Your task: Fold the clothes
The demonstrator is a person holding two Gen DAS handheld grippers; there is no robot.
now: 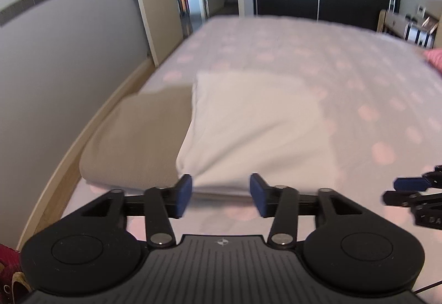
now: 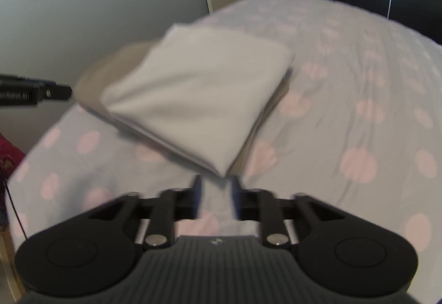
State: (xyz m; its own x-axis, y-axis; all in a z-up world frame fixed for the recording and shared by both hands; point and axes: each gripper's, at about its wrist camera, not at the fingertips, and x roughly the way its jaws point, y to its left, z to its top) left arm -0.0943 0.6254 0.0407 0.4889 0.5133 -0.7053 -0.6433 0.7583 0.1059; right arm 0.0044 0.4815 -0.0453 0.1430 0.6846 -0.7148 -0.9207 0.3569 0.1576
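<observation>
Left wrist view: left gripper jaws apart, holding nothing, just short of the folded white garment. It lies on a folded beige garment, both on the polka-dot bed sheet. Right gripper jaws apart, empty, blurred, near the white garment's corner.

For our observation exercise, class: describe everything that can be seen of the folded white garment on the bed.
The folded white cloth garment is a plain, soft-looking fabric, folded into a flat, roughly rectangular stack with several layered edges showing along its near side. It lies partly on top of a folded beige cloth garment, which sticks out from under it toward the wall. Both rest on the pale lilac bedsheet with pink spots. Neither gripper appears to hold it; both sets of jaws stand open just short of its near edge. The views are blurred.
</observation>
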